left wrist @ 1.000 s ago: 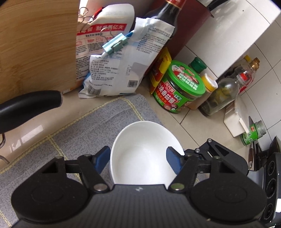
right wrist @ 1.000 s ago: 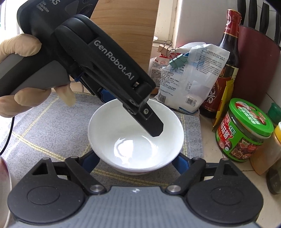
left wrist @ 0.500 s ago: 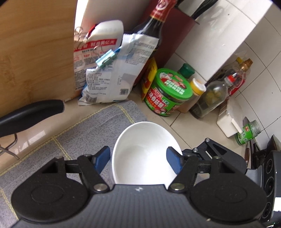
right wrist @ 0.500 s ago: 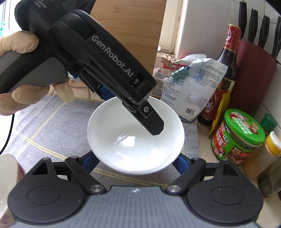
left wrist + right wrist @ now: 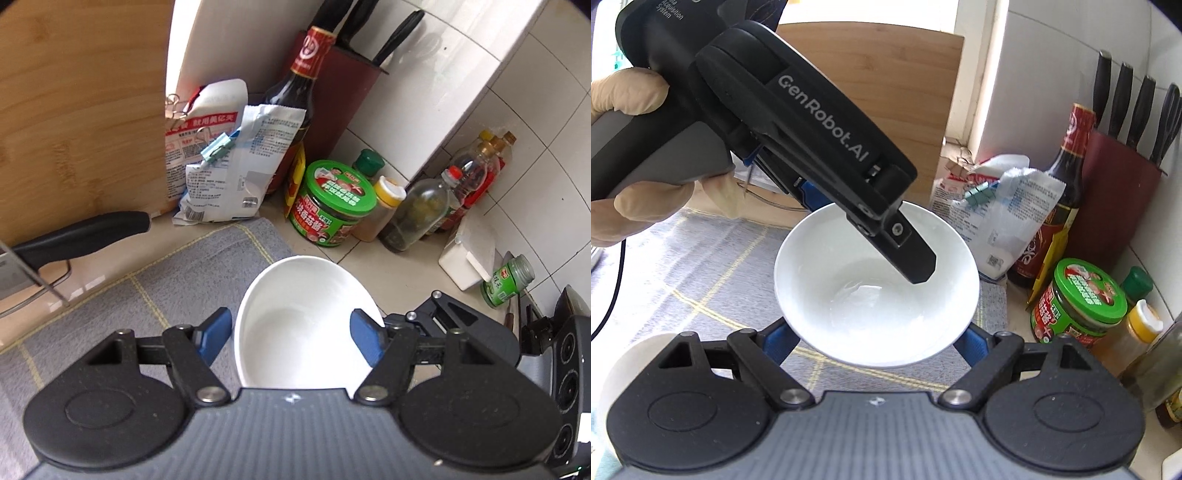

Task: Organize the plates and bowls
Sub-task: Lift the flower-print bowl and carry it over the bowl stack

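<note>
Holds white bowl (image 5: pixel 879 317) over grey mat (image 5: pixel 701 266) w/ both tongs on it

Clamps R tongs (image 5: pixel 873 343) on bowl low down: blue pads pressed to its L & R sides, below the rim, bowl dead centre between them

Straddles bowl's far-left wall w/ L tongs (image 5: pixel 291 328), part spread: in R view, one black finger reaching down inside, tip near the bottom, other blue pad outside the rim

In L view, shows bowl tilted, close in btwn the two pads, L pad just beside its outer edge, R pad over its inner side

Can't tell if L pads actually press on the wall

Grips L tongs' handle in gloved hand (image 5: pixel 635 155)

Has bowl near green-lid jar (image 5: pixel 1078 302), apart from it
</note>
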Demonstrator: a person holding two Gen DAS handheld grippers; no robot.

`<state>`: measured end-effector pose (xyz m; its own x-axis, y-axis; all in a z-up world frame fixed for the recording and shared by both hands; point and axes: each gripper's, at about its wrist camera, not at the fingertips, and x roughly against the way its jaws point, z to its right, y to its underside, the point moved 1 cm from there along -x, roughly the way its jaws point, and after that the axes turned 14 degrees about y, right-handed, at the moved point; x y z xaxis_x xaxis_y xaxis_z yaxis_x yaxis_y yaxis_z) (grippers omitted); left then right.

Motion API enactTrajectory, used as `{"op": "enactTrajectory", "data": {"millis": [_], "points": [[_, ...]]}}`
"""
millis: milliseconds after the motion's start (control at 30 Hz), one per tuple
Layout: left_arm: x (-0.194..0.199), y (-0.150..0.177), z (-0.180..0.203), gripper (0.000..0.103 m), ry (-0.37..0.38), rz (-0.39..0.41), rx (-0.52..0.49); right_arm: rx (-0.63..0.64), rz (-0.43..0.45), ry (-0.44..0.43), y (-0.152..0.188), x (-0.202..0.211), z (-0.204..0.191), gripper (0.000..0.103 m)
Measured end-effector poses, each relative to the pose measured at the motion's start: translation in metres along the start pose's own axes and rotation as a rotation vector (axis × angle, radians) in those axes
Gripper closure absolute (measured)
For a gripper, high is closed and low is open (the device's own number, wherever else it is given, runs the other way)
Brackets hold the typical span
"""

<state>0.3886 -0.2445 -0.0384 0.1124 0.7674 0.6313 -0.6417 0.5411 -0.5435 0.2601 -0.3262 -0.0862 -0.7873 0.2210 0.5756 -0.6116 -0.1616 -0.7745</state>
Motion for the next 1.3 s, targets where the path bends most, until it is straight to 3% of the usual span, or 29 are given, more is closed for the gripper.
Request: {"op": "enactTrajectory", "data": {"millis": [367, 700, 967, 1300], "points": [[0.045, 0.033, 0.028, 0.033, -0.059, 0.032, 0.009, 0.081, 0.033, -0.044, -0.004, 0.049, -0.029, 0.012], [0.078, 0.079, 0.028, 0.033, -0.102, 0.05, 0.07, 0.144, 0.022, -0.104, 0.006, 0.077, -0.071, 0.012], [0.084, 0.11, 0.019, 0.029, -0.064, 0.023, 0.089, 0.153, -0.029, -0.072, 0.021, 0.088, -0.102, 0.012], [0.07, 0.123, 0.008, 0.029, -0.019, -0.025, 0.107, 0.113, -0.09, -0.05, 0.038, 0.087, -0.113, 0.012]]}}
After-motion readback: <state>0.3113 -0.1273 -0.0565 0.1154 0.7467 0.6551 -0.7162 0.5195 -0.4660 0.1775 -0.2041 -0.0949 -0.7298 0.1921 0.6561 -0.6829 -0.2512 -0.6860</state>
